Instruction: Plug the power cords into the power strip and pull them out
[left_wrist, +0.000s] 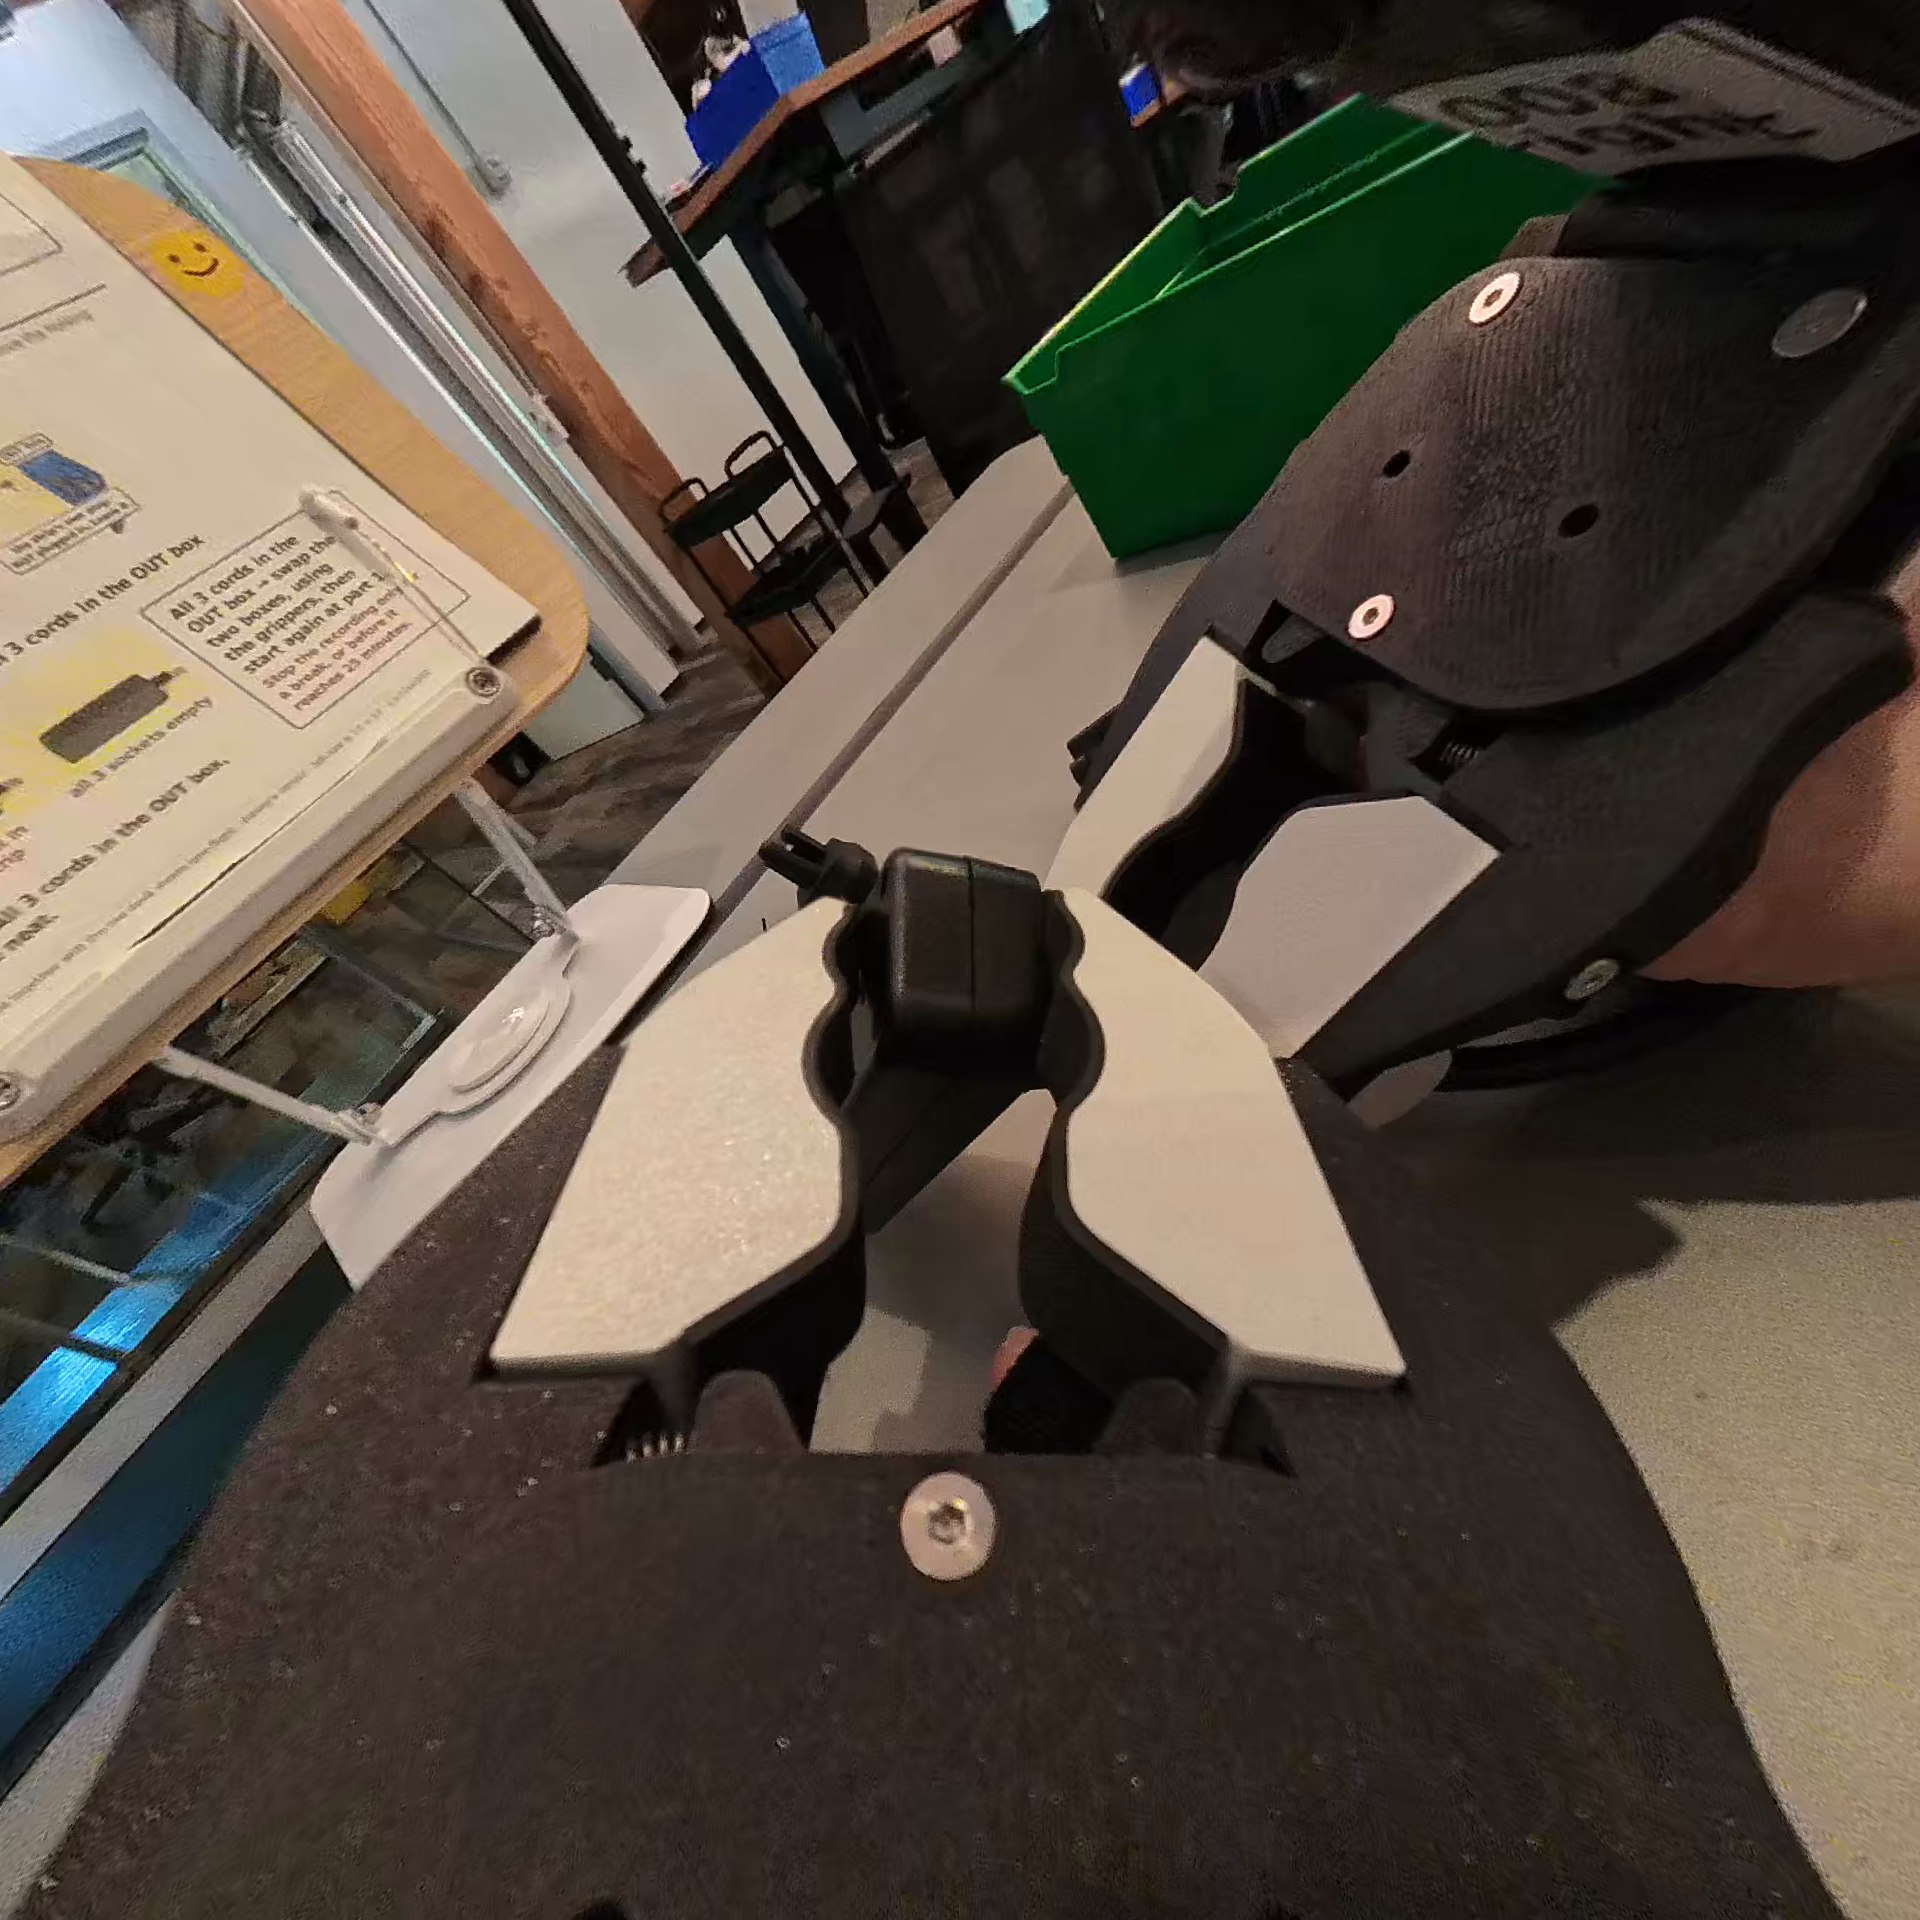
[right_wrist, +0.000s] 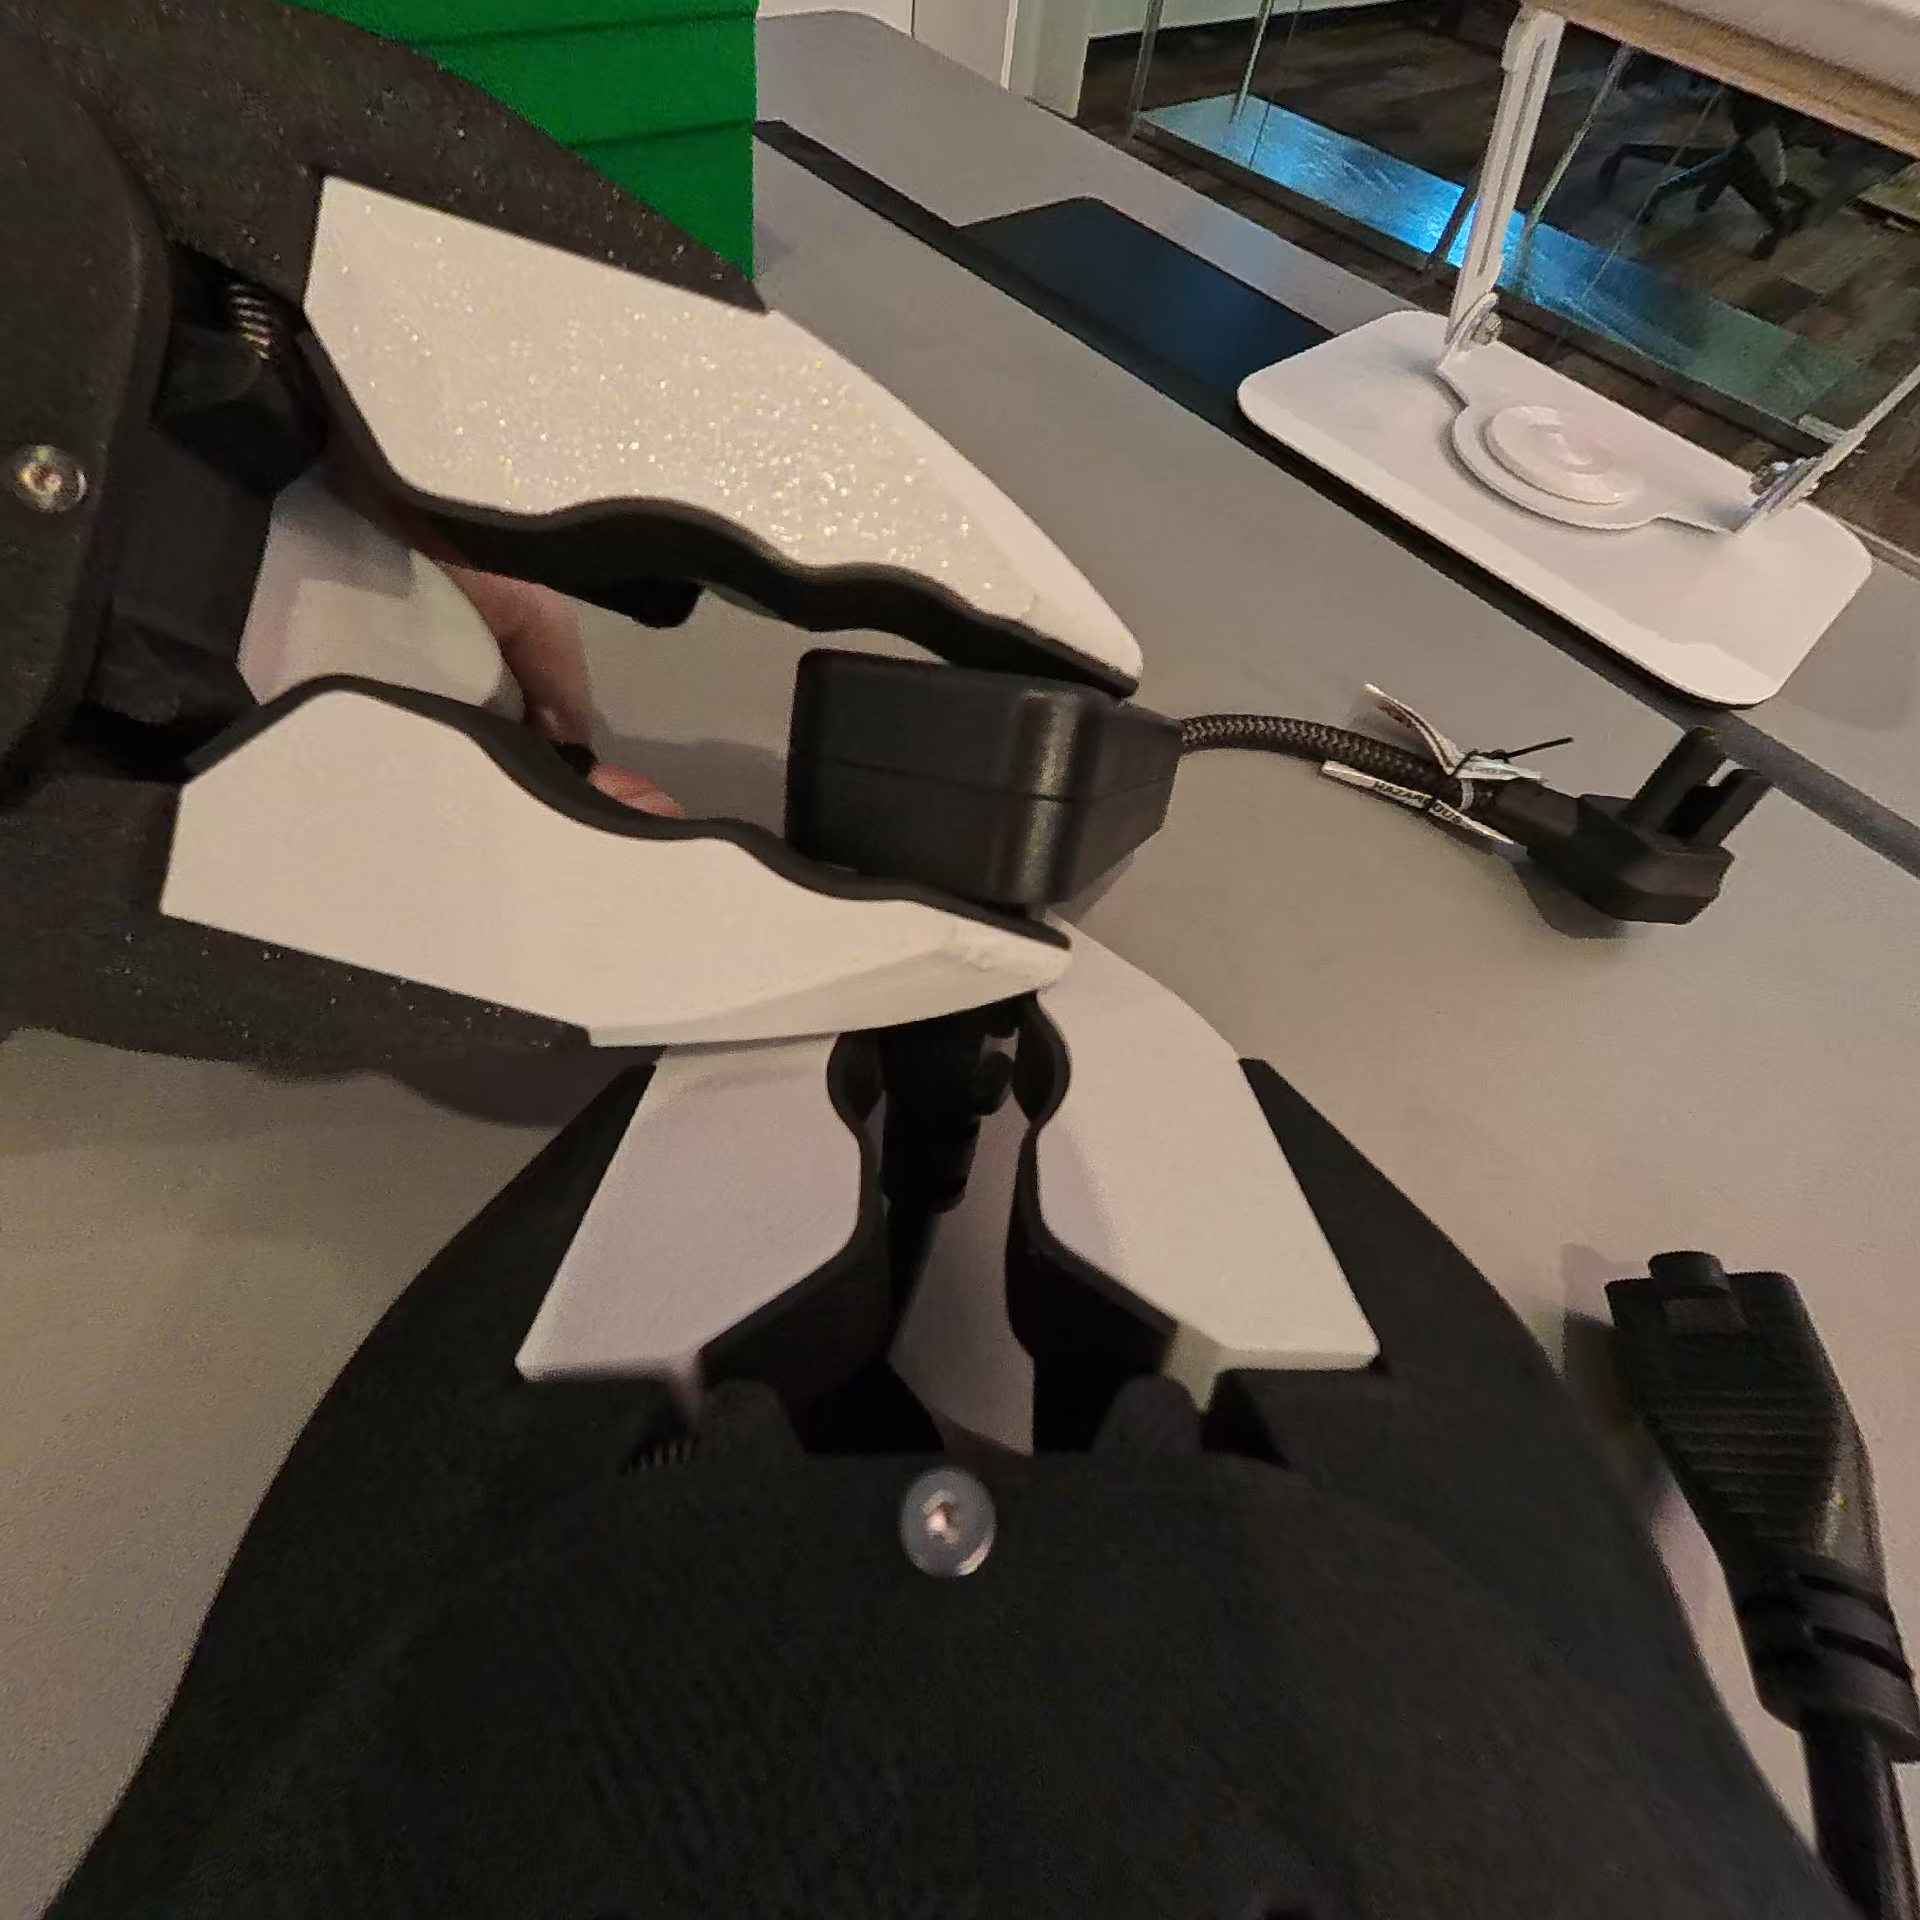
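Observation:
My left gripper (left_wrist: 951, 935) is shut on a small black power strip (left_wrist: 956, 966), held above the grey table. In the right wrist view the left gripper (right_wrist: 1091, 800) comes in from the left with the strip (right_wrist: 935, 790) between its white fingers. The strip's braided cable runs right to its own plug (right_wrist: 1631, 852), which lies on the table. My right gripper (right_wrist: 945, 1070) is shut on a black power cord plug (right_wrist: 935, 1132) just under the strip. Whether the plug is seated in a socket is hidden by the left gripper's lower finger. The right gripper (left_wrist: 1132, 904) shows at the right of the left wrist view.
A second black cord connector (right_wrist: 1745, 1455) lies on the table (right_wrist: 1299, 1091) at the lower right. A green bin (left_wrist: 1247, 343) stands at the back. A white sign-stand base (right_wrist: 1558, 499) sits at the table's far edge, holding an instruction board (left_wrist: 208, 675). One gripper's finger ends stand about 5 cm off the other's.

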